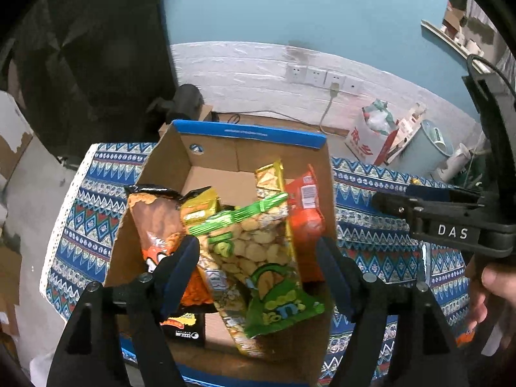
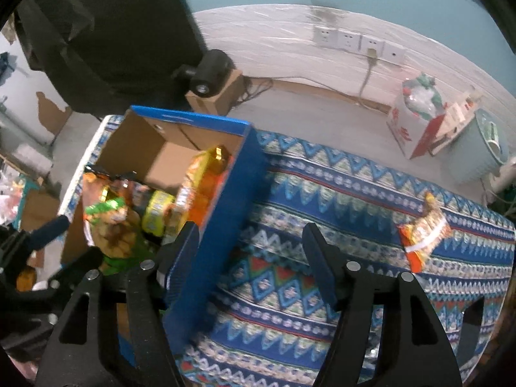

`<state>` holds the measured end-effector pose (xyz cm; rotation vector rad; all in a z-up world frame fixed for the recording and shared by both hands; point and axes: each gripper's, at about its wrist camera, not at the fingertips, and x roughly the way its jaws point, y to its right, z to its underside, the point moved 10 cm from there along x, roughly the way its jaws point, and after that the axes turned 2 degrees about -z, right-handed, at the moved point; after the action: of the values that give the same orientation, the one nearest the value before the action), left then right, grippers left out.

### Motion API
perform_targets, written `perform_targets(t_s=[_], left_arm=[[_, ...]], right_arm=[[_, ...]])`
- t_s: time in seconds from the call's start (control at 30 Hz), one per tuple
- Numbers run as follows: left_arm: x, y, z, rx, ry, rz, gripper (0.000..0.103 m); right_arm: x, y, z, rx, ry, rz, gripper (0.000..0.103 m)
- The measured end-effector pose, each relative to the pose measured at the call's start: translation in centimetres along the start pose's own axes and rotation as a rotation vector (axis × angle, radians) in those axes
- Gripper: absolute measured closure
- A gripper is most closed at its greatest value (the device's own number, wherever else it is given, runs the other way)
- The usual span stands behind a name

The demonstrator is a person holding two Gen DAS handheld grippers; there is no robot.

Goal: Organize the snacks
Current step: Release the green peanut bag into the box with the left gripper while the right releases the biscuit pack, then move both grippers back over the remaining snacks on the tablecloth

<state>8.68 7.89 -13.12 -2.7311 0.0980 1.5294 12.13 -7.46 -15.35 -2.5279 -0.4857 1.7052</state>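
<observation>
Remaining: one orange snack packet (image 2: pixel 424 237) on the bench (image 2: pixel 322 193) — others boxed (image 1: pixel 251 135). Left hand-held gripper (image 1: pixel 258 271) and right hand-held gripper (image 2: pixel 248 258) — both spread, empty.

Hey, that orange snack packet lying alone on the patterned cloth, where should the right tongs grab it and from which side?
Grip the orange snack packet across its narrow middle, near the white band, coming down from above. It lies flat on the blue patterned cloth with open cloth on both long sides, so the open right tongs can probably straddle it there; the crimped ends look flimsier.
</observation>
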Motion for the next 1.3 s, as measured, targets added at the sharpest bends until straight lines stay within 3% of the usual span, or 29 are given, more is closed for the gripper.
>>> perform_targets(t_s=[0.67,1.03,1.3], left_arm=[[1.4,8.2,1.4,0.168,-0.042,-0.010,0.022],[4.4,12.8,3.9,0.251,-0.126,0.007,0.022],[6.7,14.8,5.9,0.293,-0.180,0.001,0.022]], right_arm=[[-2.5,10.5,5.0,0.062,-0.010,0.125,0.028],[-0.7,16.8,9.7,0.128,-0.098,0.198,0.028],[1.3,18.5,12.5,0.152,-0.161,0.226,0.027]])
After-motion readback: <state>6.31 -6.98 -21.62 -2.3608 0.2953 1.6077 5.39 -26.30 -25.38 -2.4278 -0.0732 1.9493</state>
